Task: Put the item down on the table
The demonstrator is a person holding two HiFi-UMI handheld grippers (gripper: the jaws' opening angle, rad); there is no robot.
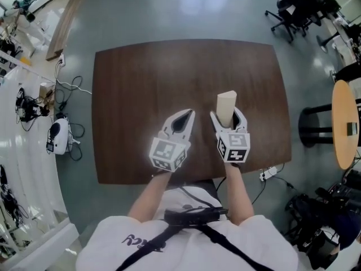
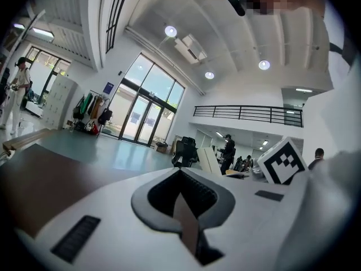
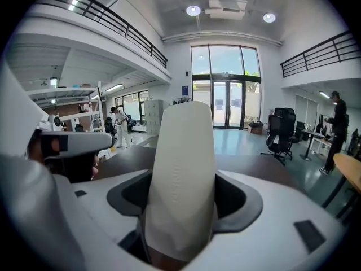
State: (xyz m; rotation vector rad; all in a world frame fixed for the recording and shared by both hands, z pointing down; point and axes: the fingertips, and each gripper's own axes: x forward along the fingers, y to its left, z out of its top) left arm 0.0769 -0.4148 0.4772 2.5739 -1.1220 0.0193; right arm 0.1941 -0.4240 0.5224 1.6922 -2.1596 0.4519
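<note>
the right claw (image 1: 228,119) squeezes a tall pale block (image 1: 227,103) over the table (image 1: 135,95). the left claw (image 1: 184,116) is pinched together, empty. let go too high and the block could tip over.

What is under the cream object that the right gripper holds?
The brown table lies under the cream object. The jaws of the right gripper cover its lower end.

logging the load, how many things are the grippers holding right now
1. A cream block stands upright in the right gripper, over the table. The left gripper is shut on nothing.
</note>
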